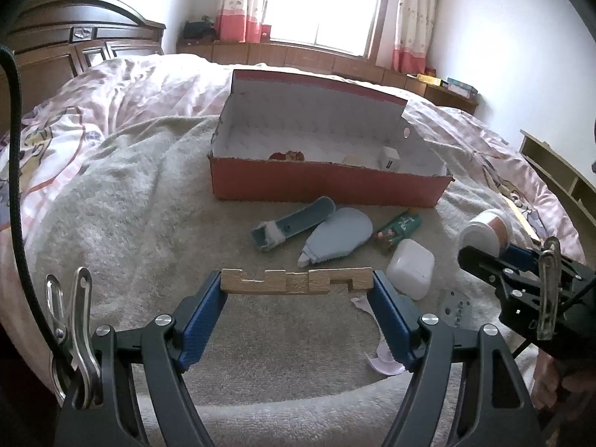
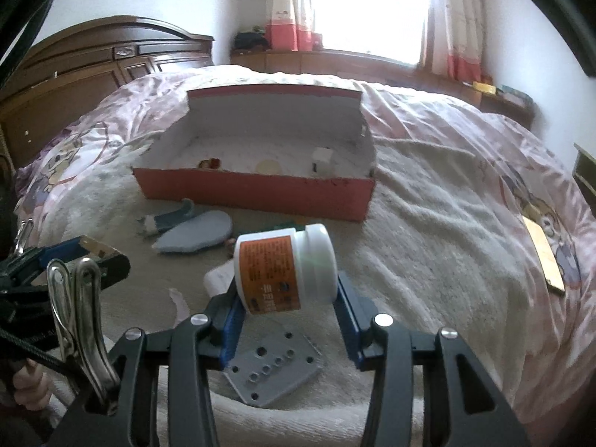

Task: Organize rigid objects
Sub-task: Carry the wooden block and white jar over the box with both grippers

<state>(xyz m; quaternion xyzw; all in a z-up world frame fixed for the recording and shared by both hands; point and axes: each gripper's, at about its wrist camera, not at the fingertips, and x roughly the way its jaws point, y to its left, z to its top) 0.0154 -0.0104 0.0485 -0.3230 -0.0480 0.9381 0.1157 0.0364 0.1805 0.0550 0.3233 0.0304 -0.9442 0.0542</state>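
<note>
From the left wrist, the left gripper (image 1: 297, 286) is clamped end to end on a notched wooden block (image 1: 296, 281), held level above the cream towel (image 1: 123, 201); ahead lies the open red box (image 1: 327, 186), its lid propped up behind; loose in front of it are a teal tool (image 1: 294, 219), a pale blue dispenser (image 1: 337, 236), a green packet (image 1: 398, 225) and a white plastic case (image 1: 409, 268); the right gripper (image 1: 484, 251) shows at the right edge with the white bottle's base toward this camera. The block is long, so I judge it should go in lengthwise along the box's front wall, carried clear over the rim before the fingers part; nothing readable appears in this view.

From the right wrist, the right gripper (image 2: 288, 294) is closed on a white bottle (image 2: 285, 270) lying on its side, cap to the right, well short of the box (image 2: 257, 190); under it a grey perforated plate (image 2: 273, 372) rests on the towel. Inside the box sit a small white cube (image 2: 321, 158), a pale disc (image 2: 269, 165) and something red-brown (image 2: 209, 164); the bottle would best land in the bare stretch between them, lowered rather than dropped, since it could roll. Its orange label carries print, too small and blurred to read.
</note>
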